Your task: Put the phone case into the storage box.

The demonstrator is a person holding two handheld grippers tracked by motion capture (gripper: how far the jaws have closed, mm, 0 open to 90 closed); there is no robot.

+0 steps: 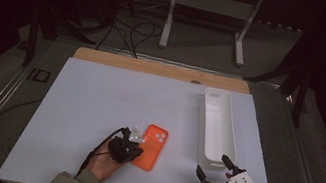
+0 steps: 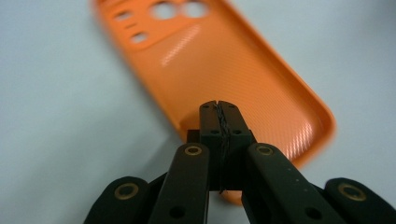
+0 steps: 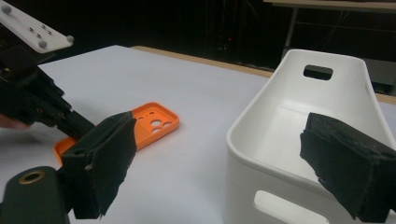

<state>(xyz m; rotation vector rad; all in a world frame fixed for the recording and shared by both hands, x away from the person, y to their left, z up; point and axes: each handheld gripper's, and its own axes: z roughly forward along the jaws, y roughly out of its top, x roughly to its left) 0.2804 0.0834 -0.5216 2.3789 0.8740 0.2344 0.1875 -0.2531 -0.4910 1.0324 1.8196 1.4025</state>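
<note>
We see orange phone case (image 1: pixel 152 147) flat on white table (image 1: pixel 96 110), lower centre of high view. Left gripper (image 1: pixel 132 151) at case's near left edge, jaws pressed together; whether edge pinched between them, we cannot tell. Right gripper (image 1: pixel 213 167), lower right, jaws spread wide, nothing held, just beside near end of white bin (image 1: pixel 217 126).

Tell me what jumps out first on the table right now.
The orange phone case lies flat on the white table, near its front edge and slightly left of centre, the brightest thing there. The left gripper, jaws shut, sits at the case's near end. To the right, the long white bin stands empty, with the right gripper open at its near end.
</note>
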